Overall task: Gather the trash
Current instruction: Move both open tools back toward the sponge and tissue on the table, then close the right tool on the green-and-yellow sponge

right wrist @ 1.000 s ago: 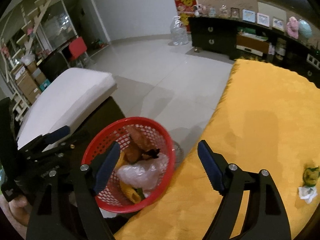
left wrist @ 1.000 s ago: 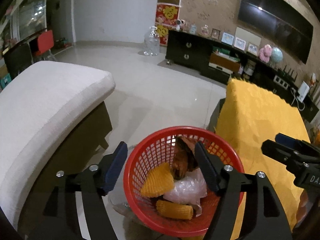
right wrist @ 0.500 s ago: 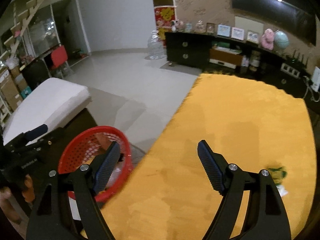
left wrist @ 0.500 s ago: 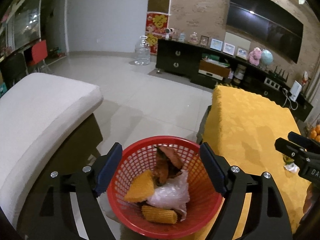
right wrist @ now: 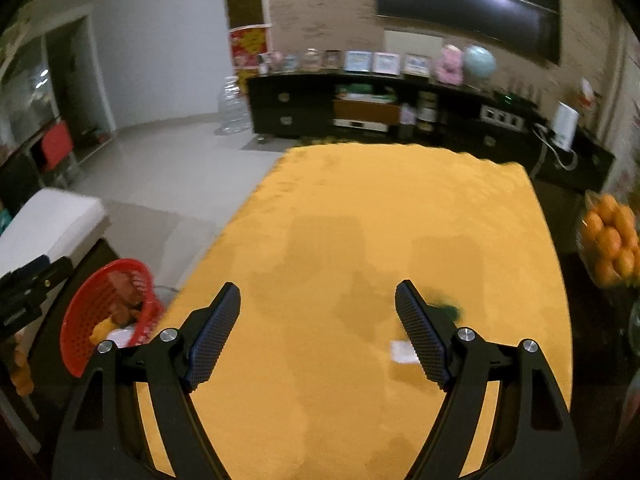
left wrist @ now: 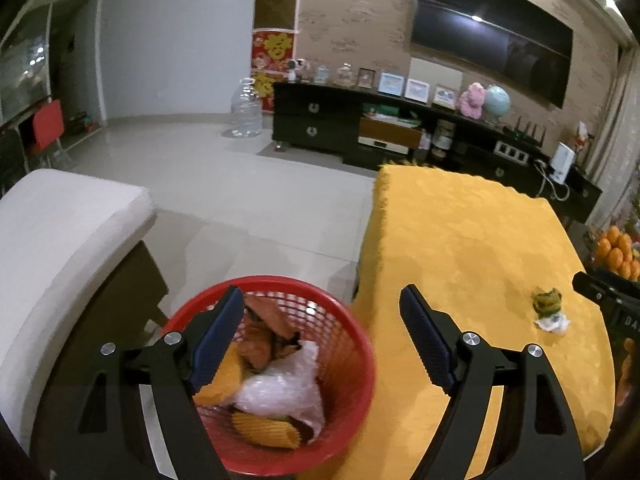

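Trash scrap (left wrist: 549,309) lies on yellow cloth (left wrist: 472,240), beside right claw (right wrist: 318,332) finger; claw wide, empty. Left claw (left wrist: 322,336) wide, jaws just opened, nothing between; red basket (left wrist: 352,396) w/ trash below it.

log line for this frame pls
left gripper: open, empty, above red basket | right gripper: open, empty, above yellow table | green scrap: on table, uncollected
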{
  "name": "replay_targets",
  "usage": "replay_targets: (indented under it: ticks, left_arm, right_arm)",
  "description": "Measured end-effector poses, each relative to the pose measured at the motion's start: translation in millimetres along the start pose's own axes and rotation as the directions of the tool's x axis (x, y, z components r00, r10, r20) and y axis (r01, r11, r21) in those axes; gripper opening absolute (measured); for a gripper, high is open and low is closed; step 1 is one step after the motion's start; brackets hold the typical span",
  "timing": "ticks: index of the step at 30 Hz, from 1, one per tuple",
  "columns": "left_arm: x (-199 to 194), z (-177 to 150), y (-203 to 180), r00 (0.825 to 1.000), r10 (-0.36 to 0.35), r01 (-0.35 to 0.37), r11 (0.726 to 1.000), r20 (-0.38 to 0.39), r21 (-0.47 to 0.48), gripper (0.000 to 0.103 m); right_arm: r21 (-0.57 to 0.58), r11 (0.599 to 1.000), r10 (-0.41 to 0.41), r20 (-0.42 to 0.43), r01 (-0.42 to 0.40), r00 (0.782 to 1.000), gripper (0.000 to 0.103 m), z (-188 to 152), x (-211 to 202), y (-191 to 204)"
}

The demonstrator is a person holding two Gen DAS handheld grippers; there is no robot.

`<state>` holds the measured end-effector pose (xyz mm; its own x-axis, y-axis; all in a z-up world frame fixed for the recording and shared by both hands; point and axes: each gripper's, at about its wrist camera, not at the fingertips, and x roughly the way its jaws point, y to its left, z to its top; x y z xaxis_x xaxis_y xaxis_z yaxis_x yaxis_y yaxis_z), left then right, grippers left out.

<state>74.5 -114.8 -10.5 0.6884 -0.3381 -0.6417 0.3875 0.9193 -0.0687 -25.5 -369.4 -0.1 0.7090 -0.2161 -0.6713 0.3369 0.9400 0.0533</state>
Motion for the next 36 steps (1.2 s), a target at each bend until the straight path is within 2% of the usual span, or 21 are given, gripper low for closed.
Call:
replay_targets:
  ticks: [8, 14, 23, 29, 31, 33, 36]
  left_arm:
    - [-1, 0, -27, 0.999, -0.035, 0.035, 0.999, -0.001, 0.036, 0.077]
    - [5, -4, -40, 0.999, -0.042, 0.042, 0.997, -0.011, 0.062, 0.077]
    - [12, -9, -45, 0.999, -0.029, 0.031, 0.997, -0.032, 0.074, 0.077]
    - [18, -10, -54, 0.999, -0.029, 0.034, 0.994, -0.045, 0.102, 0.077]
    - [19, -10, -58, 0.998, -0.031, 0.036, 0.993, -0.046, 0.109, 0.077]
    - [20, -11, -62, 0.998, -0.036, 0.042, 0.993, -0.049, 0.114, 0.077]
    - [20, -12, -70, 0.998, -0.047, 0.054, 0.990, -0.050, 0.128, 0.077]
  right_arm:
    - [0.155, 0.983, -0.091, -0.039, 0.096, 0.995, 0.077, -18, 5, -72]
    - [0.197, 0.974, -0.095, -0.109, 0.115, 0.989, 0.081, -30, 33, -98]
    - [0.159, 0.982, -0.071, -0.178, 0.100, 0.981, 0.083, -29, 84, -98]
    - [0.076, 0.987, -0.124, -0.219, 0.144, 0.968, 0.083, -34, 112, -92]
    - [0.074, 0.987, -0.123, -0.216, 0.142, 0.969, 0.072, -33, 113, -93]
    - [0.077, 0.988, -0.110, -0.232, 0.131, 0.966, 0.058, -32, 115, -95]
    - [0.082, 0.989, -0.101, -0.239, 0.124, 0.966, 0.052, -32, 116, -98]
